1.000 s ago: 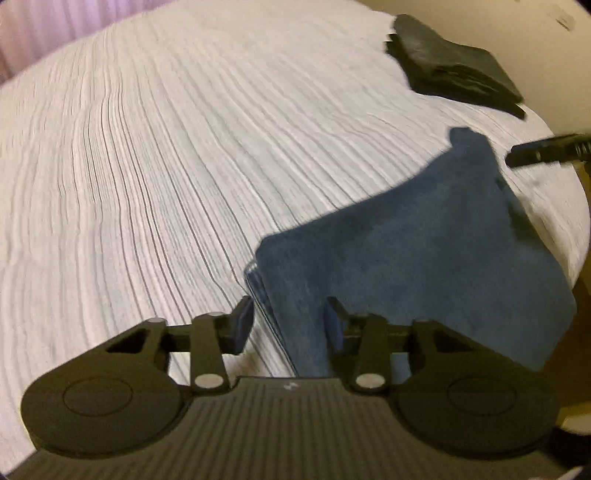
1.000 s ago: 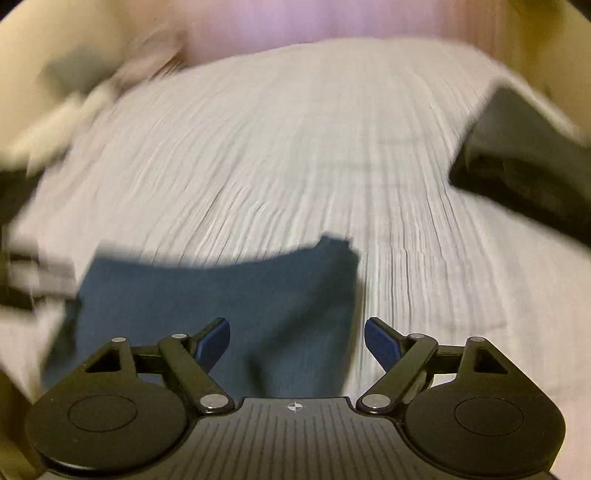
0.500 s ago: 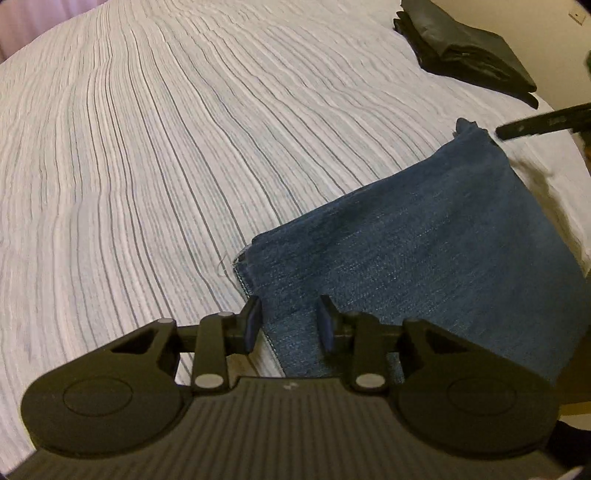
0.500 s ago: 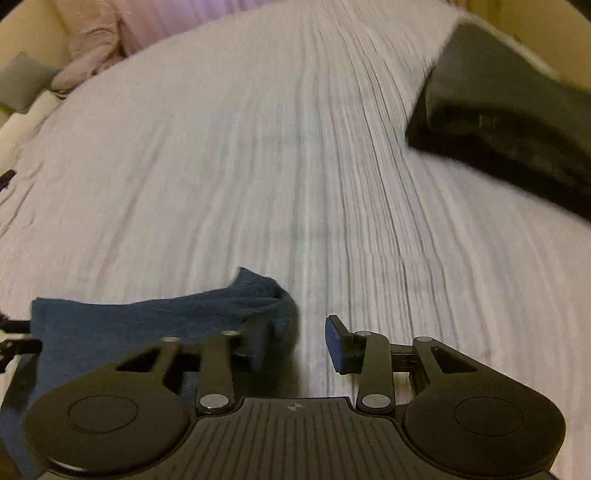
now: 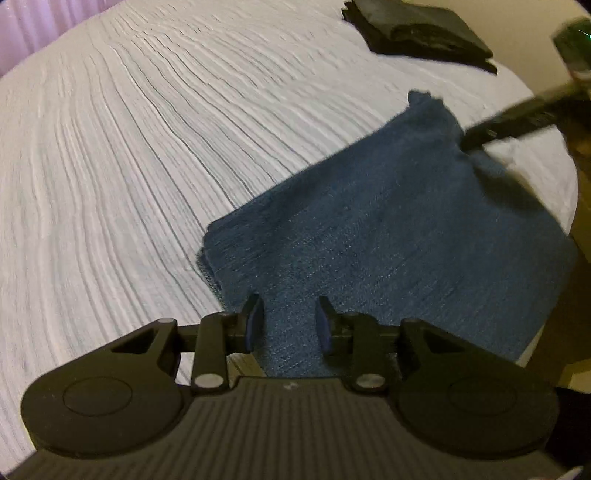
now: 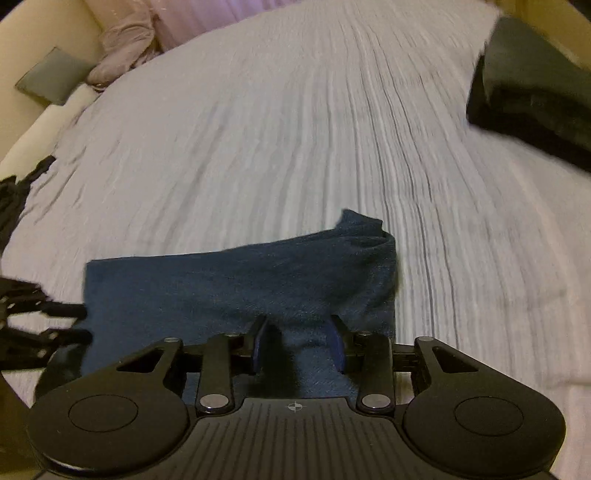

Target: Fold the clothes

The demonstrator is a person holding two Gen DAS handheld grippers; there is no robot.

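A dark blue denim garment point(image 5: 388, 236) lies folded at the near edge of a white striped bed; it also shows in the right wrist view point(image 6: 240, 288). My left gripper point(image 5: 288, 325) has its jaws partly closed around the garment's near left edge, with cloth between the fingers. My right gripper point(image 6: 299, 341) has its jaws partly closed around the near right edge, with cloth between them. The right gripper's tip also shows in the left wrist view point(image 5: 498, 125), by the garment's far corner. The left gripper shows blurred in the right wrist view point(image 6: 33, 321).
A folded black garment point(image 5: 417, 31) lies at the bed's far right corner, and also shows in the right wrist view point(image 6: 532, 107). A pink pillow point(image 6: 125, 44) and a grey cushion point(image 6: 51, 77) sit far left. Black cloth point(image 6: 14, 199) lies at the left edge.
Both grippers have narrowed from wide open and closed in on the denim's near edge. The right gripper has moved over the garment's right corner, which has lifted and bunched.
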